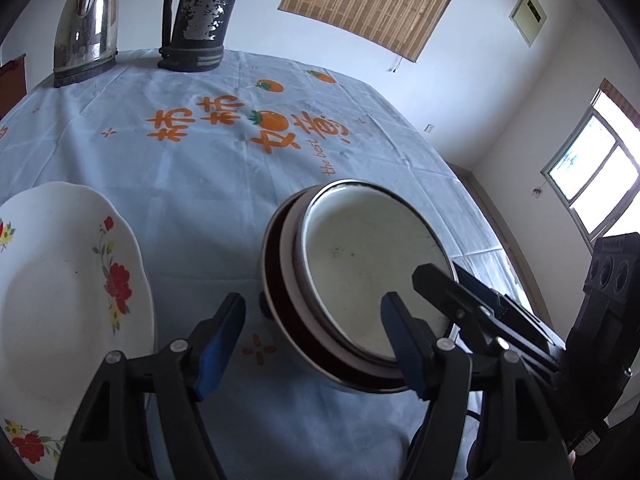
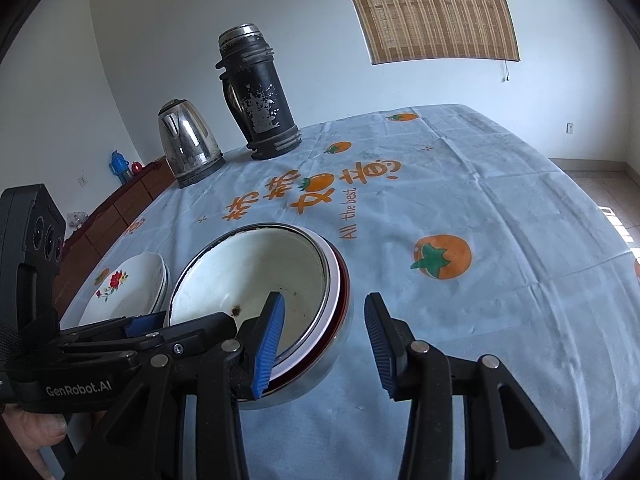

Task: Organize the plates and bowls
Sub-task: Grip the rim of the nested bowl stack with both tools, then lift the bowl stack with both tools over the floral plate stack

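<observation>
A stack of nested bowls (image 1: 360,248) (image 2: 260,264) stands on the pale blue tablecloth (image 1: 192,184). The top bowl is white enamel with a dark rim; a dark red rim and a metal bowl show beneath it. My left gripper (image 1: 316,340) is open and straddles the stack's near left rim, with one finger outside and one over the inside. My right gripper (image 2: 324,340) is open and straddles the opposite rim, its left finger inside the bowl and a gap at the outer finger. White flowered plates (image 1: 60,280) (image 2: 128,288) lie stacked to the left of the bowls.
A steel kettle (image 2: 188,144) and a worn black thermos (image 2: 260,96) stand at the table's far side. The cloth to the right of the bowls carries only orange prints. A dark wooden sideboard (image 2: 120,208) runs along the left wall. A person's hand (image 2: 36,440) holds the left gripper.
</observation>
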Demonstrator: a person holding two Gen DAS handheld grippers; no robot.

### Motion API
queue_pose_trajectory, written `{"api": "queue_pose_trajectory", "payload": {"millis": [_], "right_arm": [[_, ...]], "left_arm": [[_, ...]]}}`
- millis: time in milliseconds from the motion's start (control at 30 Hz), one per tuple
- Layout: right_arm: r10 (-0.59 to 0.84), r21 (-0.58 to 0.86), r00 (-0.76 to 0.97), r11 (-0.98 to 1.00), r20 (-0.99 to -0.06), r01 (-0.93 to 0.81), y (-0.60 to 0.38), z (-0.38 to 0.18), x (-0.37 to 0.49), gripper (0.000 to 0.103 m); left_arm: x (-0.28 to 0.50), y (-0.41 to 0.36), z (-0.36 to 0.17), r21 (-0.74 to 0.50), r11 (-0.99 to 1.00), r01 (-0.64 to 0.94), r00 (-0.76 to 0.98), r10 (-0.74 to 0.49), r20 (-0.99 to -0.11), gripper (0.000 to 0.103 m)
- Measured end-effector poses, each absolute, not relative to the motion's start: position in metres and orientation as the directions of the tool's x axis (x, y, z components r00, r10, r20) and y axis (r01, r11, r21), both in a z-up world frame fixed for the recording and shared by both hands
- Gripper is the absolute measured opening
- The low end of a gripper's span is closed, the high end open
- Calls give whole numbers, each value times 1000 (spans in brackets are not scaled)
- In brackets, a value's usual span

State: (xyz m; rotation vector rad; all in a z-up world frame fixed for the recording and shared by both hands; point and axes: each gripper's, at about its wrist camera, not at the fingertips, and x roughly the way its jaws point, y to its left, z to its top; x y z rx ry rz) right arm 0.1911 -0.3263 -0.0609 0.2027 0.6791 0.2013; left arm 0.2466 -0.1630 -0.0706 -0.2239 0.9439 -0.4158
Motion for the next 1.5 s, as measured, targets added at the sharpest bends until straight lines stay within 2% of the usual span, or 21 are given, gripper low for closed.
{"api": "queue_pose_trajectory", "payload": {"millis": [67,100,133,400,700,933,1100,1500], "right_arm": [[265,270,751,955,-604,-120,-325,-64,193,42],[259,265,750,957,-608,-116,-323,-65,194,41],[244,248,753,963,-611,-111,-320,-65,194,39],[225,251,751,965,-620,-82,-321,-62,194,31],[224,239,743,967,-630,-89,-319,-52,196,30],[210,237,713,969,-669,-63,-327,-59,207,19],[211,226,694,972,-688,-72,-327,-57,211,19],[200,160,700,979,-685,-123,-313,-28,207,19]], "left_arm": [[246,-164,-70,-353,902,247,527,-431,-733,62],[246,-166,-69,-351,902,253,531,-433,-729,55],[245,-166,-69,-346,905,247,537,-425,-729,54],[246,-164,-69,-367,903,224,539,-428,-725,54],[243,-158,-66,-410,888,207,534,-454,-713,54],[240,-161,-61,-415,880,229,542,-470,-697,54],[239,-161,-61,-412,883,223,542,-464,-701,54],[230,-143,-41,-460,860,222,580,-495,-646,54]]}}
